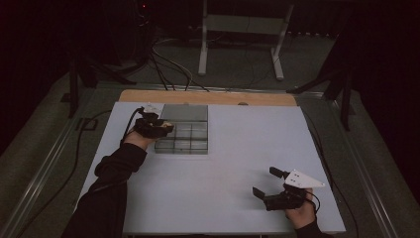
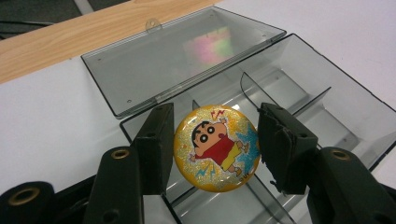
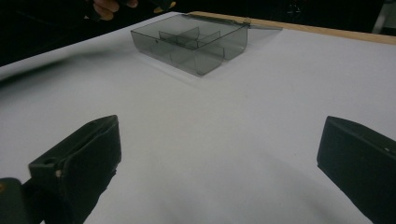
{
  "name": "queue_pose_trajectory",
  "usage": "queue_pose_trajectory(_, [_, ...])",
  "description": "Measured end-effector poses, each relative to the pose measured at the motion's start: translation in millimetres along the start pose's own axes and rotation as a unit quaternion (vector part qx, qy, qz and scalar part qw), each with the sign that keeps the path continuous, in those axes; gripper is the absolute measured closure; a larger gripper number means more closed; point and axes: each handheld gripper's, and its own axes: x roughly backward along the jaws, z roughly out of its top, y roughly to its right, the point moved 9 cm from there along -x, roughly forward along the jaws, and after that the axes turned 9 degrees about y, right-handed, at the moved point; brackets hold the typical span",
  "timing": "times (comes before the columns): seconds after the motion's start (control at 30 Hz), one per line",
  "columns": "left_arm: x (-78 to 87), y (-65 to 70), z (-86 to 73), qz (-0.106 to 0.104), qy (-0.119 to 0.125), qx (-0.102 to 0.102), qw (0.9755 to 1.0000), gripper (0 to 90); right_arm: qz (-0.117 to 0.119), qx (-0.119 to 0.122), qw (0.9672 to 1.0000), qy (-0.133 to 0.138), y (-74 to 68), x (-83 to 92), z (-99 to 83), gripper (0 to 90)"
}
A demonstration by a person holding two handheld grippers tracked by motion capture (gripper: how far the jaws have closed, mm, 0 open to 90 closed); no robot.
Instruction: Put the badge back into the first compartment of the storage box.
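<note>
Fingers [image 2: 159,140] of left gripper [image 2: 215,149] clamping cartoon badge [image 2: 215,148], no readable writing, over compartment box [image 2: 327,112]

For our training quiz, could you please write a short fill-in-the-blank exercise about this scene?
1. The left hand-held gripper holds a round cartoon ____ between its jaws.
2. The badge hangs over the clear compartment box, whose lid lies ____.
3. The right hand-held gripper has its jaws ____ above the white table.

Missing words: badge; open; open
</note>
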Motion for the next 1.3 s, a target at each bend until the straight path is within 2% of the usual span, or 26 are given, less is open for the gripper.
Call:
queue_pose_trajectory(0.13, [-3.2, -0.7, 0.0, 0.006, 0.001, -0.002, 1.0, 48.6, 0.0, 0.001, 1.0, 0.001, 0.2, 0.1, 0.1, 0.0])
queue_pose_trajectory(0.23, [-5.4, -1.7, 0.2, 0.004, 0.004, 0.005, 1.0, 48.6, 0.0, 0.0, 1.0, 0.001, 0.3, 0.0, 0.1, 0.0])
queue_pose_trajectory(0.73, [-19.3, -3.0, -8.7, 0.003, 0.003, 0.01, 0.9999, 48.6, 0.001, -0.001, 1.0, 0.001, 0.4, 0.0, 0.0, 0.0])
queue_pose_trajectory(0.93, [-21.8, -3.3, -10.9, 0.008, 0.002, -0.004, 1.0, 48.6, 0.002, 0.0, 1.0, 0.001, 0.1, 0.2, 0.1, 0.0])
queue_pose_trajectory(1.23, [-24.8, -4.1, -13.7, 0.014, 0.004, -0.012, 0.9998, 48.6, 0.002, 0.0, 1.0, -0.001, 0.1, -0.1, -0.7, 0.0])
queue_pose_trajectory(1.3, [-25.2, -4.5, -14.7, 0.019, -0.001, -0.023, 0.9995, 48.6, 0.001, -0.001, 1.0, -0.001, 0.3, 0.0, -0.4, 0.0])
